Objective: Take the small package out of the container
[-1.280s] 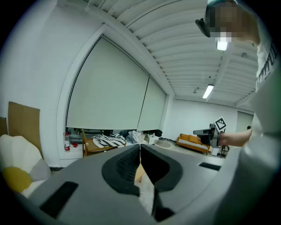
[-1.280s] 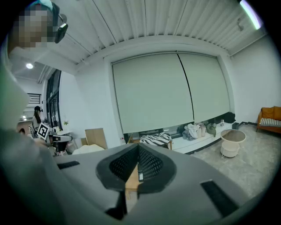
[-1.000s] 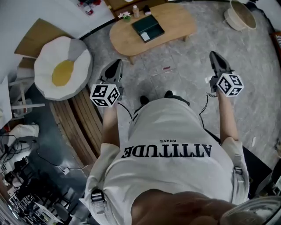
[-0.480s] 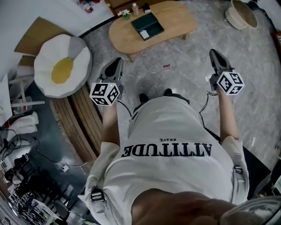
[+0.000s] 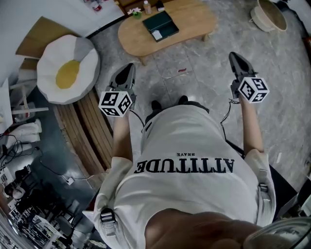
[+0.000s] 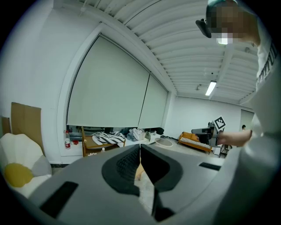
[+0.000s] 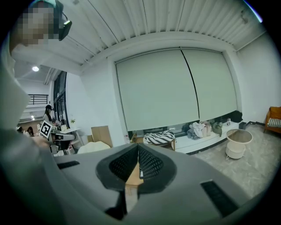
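A dark green container (image 5: 160,25) lies open on the low wooden table (image 5: 194,22) at the top of the head view. A small white package (image 5: 156,35) shows at its near edge. Both grippers are held out in front of the person's body, well short of the table and over the floor. My left gripper (image 5: 129,67) points toward the table's left end, its jaws closed with nothing in them (image 6: 140,145). My right gripper (image 5: 233,55) points past the table's right end; its jaws also meet, empty (image 7: 138,145). The wooden table (image 7: 131,176) shows through the gap below them.
A fried-egg-shaped cushion (image 5: 65,70) lies on the floor at the left beside a slatted wooden bench (image 5: 92,131). Small bottles (image 5: 146,7) stand at the table's far edge. A round basket (image 5: 268,15) sits at the top right. Cables and clutter (image 5: 19,165) fill the lower left.
The table, cushion and floor have slid slightly up and left in the head view. Both grippers keep their pose in front of the body, jaws still closed.
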The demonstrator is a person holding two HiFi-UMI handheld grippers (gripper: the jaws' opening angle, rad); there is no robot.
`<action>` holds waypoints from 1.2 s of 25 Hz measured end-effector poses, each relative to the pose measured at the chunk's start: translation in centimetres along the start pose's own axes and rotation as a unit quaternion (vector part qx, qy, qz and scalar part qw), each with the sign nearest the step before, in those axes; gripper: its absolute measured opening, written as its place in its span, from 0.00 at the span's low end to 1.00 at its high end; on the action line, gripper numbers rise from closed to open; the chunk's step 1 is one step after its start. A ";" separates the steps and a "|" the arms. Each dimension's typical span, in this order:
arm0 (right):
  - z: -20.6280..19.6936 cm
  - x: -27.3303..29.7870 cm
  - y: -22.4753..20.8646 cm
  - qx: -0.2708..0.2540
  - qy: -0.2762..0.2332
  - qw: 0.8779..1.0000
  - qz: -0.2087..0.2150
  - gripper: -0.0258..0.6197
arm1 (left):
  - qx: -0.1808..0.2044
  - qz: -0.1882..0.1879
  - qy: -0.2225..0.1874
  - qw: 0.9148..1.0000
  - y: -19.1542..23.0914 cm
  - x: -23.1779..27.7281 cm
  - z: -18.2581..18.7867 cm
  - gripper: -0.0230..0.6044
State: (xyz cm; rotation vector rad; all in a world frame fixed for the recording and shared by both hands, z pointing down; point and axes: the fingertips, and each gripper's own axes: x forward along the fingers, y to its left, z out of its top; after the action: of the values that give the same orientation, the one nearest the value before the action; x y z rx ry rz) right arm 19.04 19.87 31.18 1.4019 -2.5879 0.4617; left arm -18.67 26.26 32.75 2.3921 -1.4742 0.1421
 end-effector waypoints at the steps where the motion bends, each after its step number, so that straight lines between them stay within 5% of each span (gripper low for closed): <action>1: -0.1 -0.2 -0.3 0.000 0.000 1.000 0.004 0.07 | 0.000 0.002 0.000 1.000 -0.5 0.1 -0.1 0.07; 14: -1.1 -1.7 -4.2 -0.009 0.010 0.999 0.043 0.07 | 0.005 0.029 0.000 1.000 -5.4 2.5 -0.7 0.07; 30: -1.3 -0.5 -6.3 -0.006 0.023 0.998 0.059 0.07 | 0.004 0.027 0.009 1.000 -6.6 5.8 -0.8 0.07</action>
State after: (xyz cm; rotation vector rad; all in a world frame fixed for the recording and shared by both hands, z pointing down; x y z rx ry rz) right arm 24.59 17.44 33.46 1.2241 -2.6423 0.4877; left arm -10.10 24.27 33.54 2.3520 -1.5344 0.1821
